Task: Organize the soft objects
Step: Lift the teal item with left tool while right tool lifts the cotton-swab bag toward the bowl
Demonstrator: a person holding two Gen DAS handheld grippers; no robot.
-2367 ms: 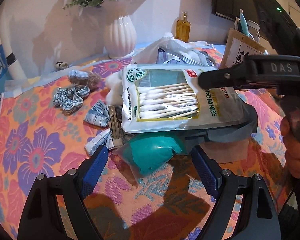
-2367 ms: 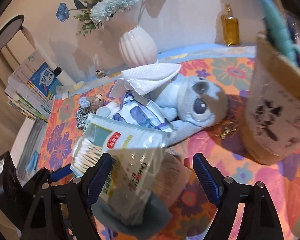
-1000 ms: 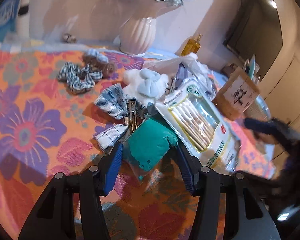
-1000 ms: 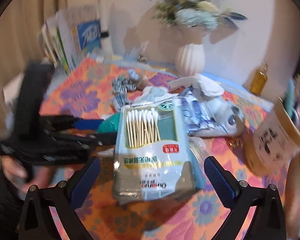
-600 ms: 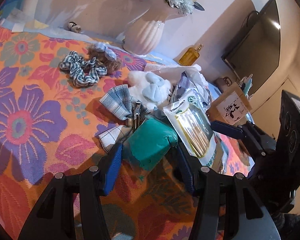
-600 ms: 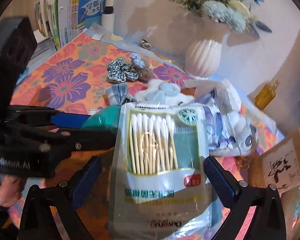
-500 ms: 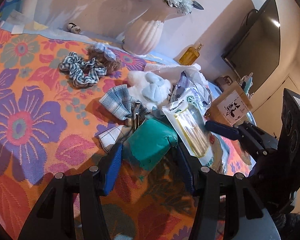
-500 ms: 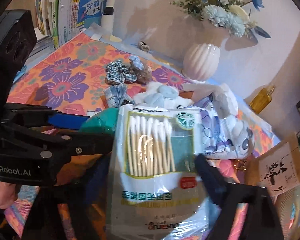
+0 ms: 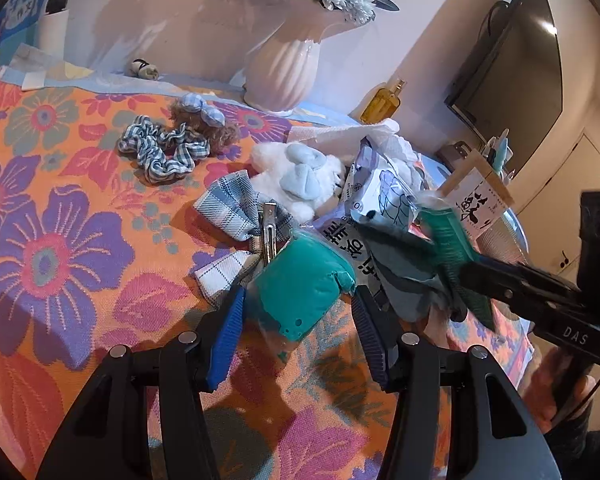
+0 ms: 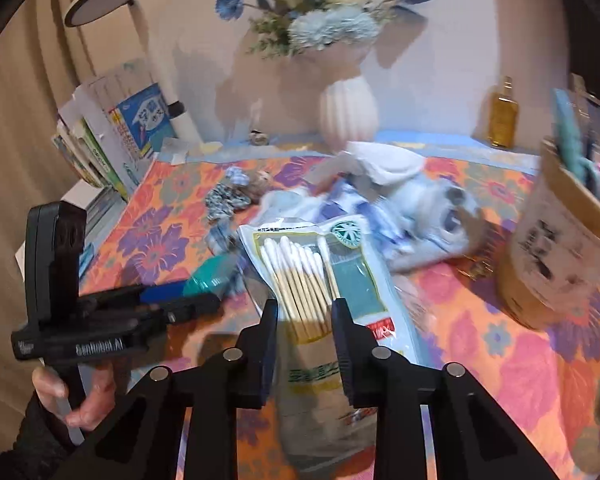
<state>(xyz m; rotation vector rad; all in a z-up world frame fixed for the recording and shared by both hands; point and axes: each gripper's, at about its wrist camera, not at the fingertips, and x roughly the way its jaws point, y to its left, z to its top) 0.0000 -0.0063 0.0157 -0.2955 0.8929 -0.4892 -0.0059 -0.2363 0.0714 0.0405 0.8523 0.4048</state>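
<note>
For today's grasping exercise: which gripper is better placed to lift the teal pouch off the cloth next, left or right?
Left. The left gripper already brackets the teal pouch, one finger on each side. The right gripper is closed on the cotton swab pack, so it isn't free.

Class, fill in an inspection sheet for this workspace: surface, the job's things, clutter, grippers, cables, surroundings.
Surface: floral tablecloth, orange with purple flowers.
Job's things: teal pouch between the left hand-held gripper fingers; cotton swab bag pinched by the right hand-held gripper; checked scrunchie, plaid bow clip and white plush lying loose.
Clutter: amber bottle, cardboard pen holder.
Grippers: left partly closed around the pouch, contact unclear; right shut on the bag.
Cables: nothing seen.
Surroundings: white vase of flowers, books, dark screen.
</note>
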